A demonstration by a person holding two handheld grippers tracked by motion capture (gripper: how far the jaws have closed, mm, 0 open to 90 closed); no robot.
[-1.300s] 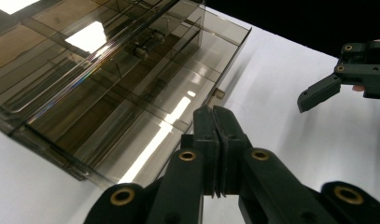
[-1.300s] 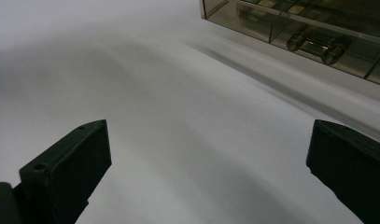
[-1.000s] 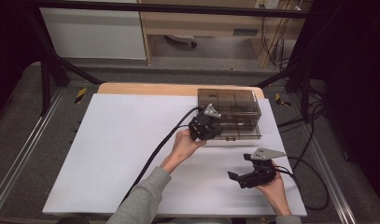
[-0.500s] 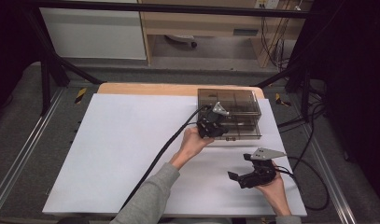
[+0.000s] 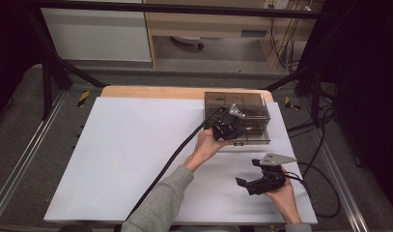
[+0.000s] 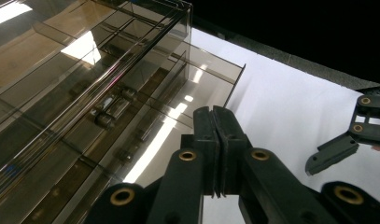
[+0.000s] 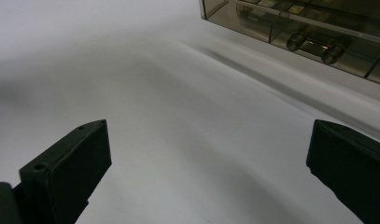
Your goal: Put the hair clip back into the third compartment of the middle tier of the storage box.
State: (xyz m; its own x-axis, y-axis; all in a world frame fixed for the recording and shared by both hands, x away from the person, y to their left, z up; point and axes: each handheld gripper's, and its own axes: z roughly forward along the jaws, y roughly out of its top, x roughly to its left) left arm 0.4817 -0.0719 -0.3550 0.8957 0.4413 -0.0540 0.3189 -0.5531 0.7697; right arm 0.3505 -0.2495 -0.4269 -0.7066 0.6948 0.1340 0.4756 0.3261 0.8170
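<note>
**A:** Starting at the left edge, what do I have on the table?

**B:** Bare white surface there. The first thing I reach, right of the middle, is my left gripper, its cable trailing toward the near edge. In the left gripper view its jaws are pressed together with nothing between them.

**A:** And the box?

**B:** The smoky clear drawer box stands at the far right corner of the table. Its lower drawer is slid partly out toward the near edge, and my left gripper sits right at that drawer's front; I cannot tell whether it touches. Dark cylindrical parts lie inside the drawer.

**A:** Further right?

**B:** My right gripper rests near the near right corner, well apart from the box, jaws spread wide over bare table.
</note>
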